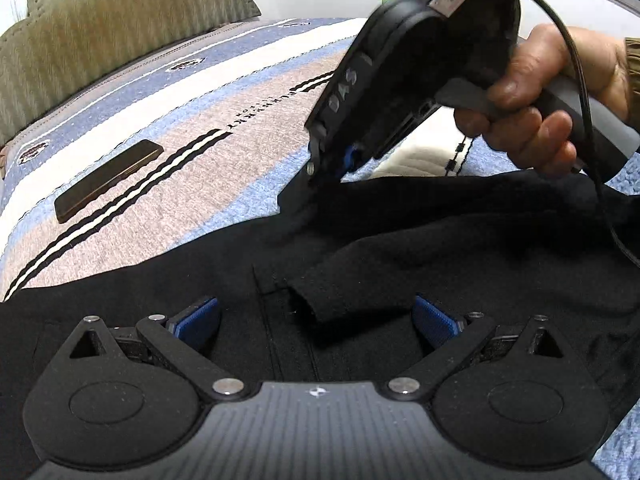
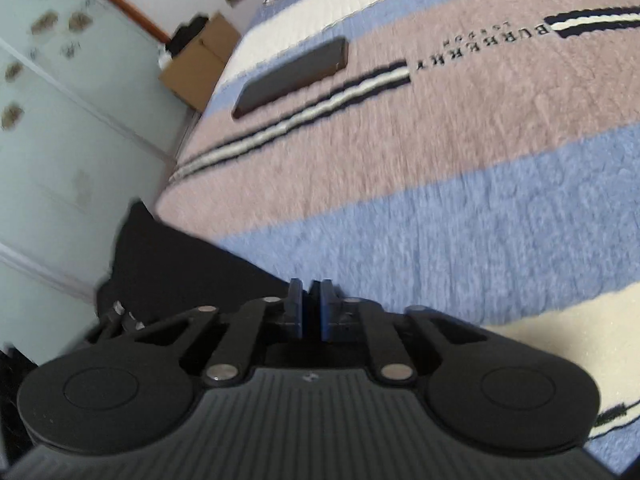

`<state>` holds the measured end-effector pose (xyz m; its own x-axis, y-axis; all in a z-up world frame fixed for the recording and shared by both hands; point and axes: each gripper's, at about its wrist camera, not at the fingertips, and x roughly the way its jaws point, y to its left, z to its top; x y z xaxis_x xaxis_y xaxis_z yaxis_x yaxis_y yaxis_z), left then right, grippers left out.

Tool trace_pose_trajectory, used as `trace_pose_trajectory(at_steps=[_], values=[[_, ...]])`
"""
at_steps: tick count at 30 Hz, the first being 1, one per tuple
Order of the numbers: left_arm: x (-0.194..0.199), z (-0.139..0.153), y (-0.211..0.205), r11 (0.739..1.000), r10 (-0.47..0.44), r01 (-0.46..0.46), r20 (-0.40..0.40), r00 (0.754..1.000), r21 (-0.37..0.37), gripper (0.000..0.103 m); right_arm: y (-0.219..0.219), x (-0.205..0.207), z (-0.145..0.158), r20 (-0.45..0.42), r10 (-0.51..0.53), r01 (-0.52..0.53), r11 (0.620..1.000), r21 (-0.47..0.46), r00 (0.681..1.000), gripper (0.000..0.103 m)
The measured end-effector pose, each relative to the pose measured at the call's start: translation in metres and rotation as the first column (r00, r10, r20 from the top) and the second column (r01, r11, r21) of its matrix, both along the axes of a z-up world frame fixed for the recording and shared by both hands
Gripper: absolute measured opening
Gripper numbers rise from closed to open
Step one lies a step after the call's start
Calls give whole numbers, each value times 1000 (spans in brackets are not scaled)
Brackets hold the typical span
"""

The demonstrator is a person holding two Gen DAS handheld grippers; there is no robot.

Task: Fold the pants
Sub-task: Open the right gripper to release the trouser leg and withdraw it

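Black pants (image 1: 400, 248) lie spread on a striped blanket, with a fold of fabric raised across the middle. My left gripper (image 1: 316, 320) hovers just over the pants, wide open and empty, blue pads (image 1: 200, 316) apart. My right gripper (image 1: 320, 184) is seen from the left wrist view, tips pressed into the far edge of the pants and pinching it. In the right wrist view the right gripper (image 2: 311, 308) has its blue pads nearly together, with the black pants (image 2: 168, 264) running under them to the left.
The striped blanket (image 1: 192, 168) covers the bed. A dark flat phone-like slab (image 1: 108, 180) lies on it, also seen in the right wrist view (image 2: 292, 76). An olive cushion (image 1: 100, 40) sits at the back. A cardboard box (image 2: 200, 68) stands beyond the bed edge by a pale wall.
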<state>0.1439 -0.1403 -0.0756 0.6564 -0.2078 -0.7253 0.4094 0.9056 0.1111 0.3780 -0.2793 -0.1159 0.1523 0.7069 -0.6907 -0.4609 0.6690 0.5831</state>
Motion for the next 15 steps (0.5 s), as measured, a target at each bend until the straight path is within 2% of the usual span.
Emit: trace_pose_trajectory(at_steps=[5, 8, 10, 11, 13, 15], values=[[-3, -1, -6, 1000, -3, 3, 16, 1000, 23, 103, -7, -3, 12, 48, -101, 100, 995, 17, 994, 3], [-3, -2, -6, 1000, -1, 1, 12, 1000, 17, 103, -9, 0, 20, 97, -172, 174, 985, -11, 980, 3], [-3, -1, -4, 1000, 2, -2, 2, 1000, 4, 103, -3, 3, 14, 95, -172, 179, 982, -66, 981, 3], [-2, -1, -3, 1000, 5, -5, -3, 1000, -3, 103, -2, 2, 13, 103, -167, 176, 981, -80, 981, 7], [-1, 0, -2, 1000, 6, -6, -5, 1000, -5, 103, -10, -2, 21, 126, -199, 204, 978, -32, 972, 9], [-2, 1, -3, 1000, 8, -8, -3, 1000, -1, 103, -22, -4, 28, 93, -187, 183, 982, 47, 978, 18]])
